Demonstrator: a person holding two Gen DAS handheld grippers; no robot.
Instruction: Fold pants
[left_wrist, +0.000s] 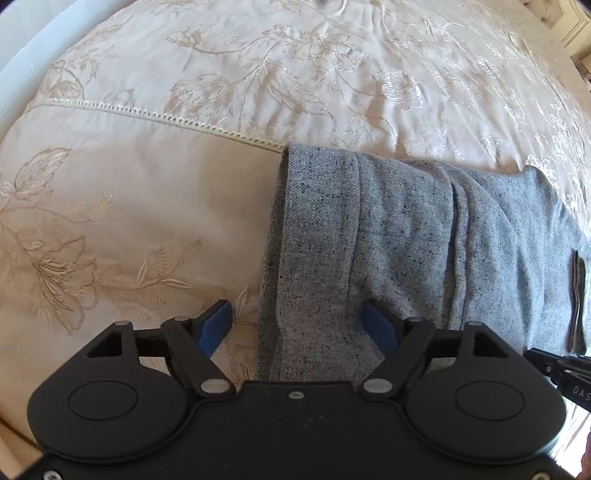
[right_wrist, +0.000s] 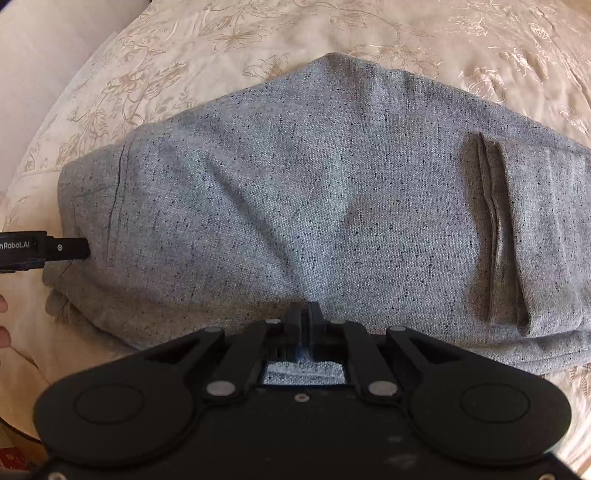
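Note:
Grey speckled pants (left_wrist: 399, 236) lie folded on the bed, with a back pocket flap at the right in the right wrist view (right_wrist: 303, 192). My left gripper (left_wrist: 297, 326) is open, its blue pads astride the near left edge of the pants, one pad on the bedspread and one on the cloth. My right gripper (right_wrist: 303, 325) is shut on the near edge of the pants; grey cloth shows between and behind its black fingers. The left gripper's tip (right_wrist: 70, 248) touches the pants' left end in the right wrist view.
A cream embroidered bedspread (left_wrist: 147, 192) with a lace seam covers the bed all around the pants. A white bed edge (left_wrist: 14, 74) runs at the far left. Part of the right gripper (left_wrist: 561, 369) shows at the right edge.

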